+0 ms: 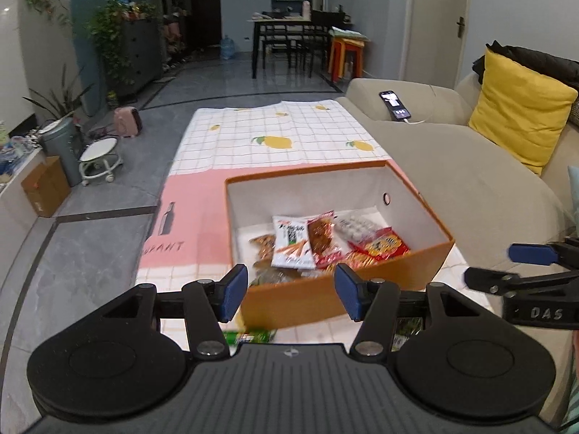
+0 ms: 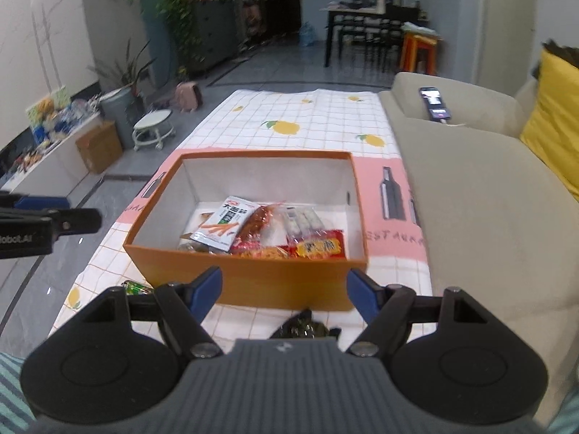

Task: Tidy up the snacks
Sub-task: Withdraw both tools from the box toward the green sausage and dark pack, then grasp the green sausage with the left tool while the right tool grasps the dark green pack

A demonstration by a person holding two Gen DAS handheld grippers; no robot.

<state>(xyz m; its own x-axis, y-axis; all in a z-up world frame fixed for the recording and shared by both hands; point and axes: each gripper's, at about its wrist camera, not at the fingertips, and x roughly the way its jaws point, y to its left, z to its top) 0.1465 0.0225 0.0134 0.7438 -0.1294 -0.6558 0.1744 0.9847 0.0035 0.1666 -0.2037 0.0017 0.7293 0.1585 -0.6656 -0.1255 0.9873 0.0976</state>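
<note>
Left gripper (image 1: pixel 291 291): jaws wide, nothing held, above near wall of orange box (image 1: pixel 325 298). Right gripper (image 2: pixel 284 291): jaws wide, nothing held. Snack packets (image 2: pixel 260 233) piled inside box. Green packet (image 2: pixel 136 287) and dark packet (image 2: pixel 302 327) lie on tablecloth (image 2: pixel 289 115) just beside box.

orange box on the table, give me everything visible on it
The orange box is an open-topped rectangular carton, seemingly cardboard, orange outside and white inside, with no lid in view. A small hole shows in its right wall. It sits upright on the checked lemon-print tablecloth, beside the beige sofa. Several snack packets lie piled on its floor. Neither gripper touches it.
</note>
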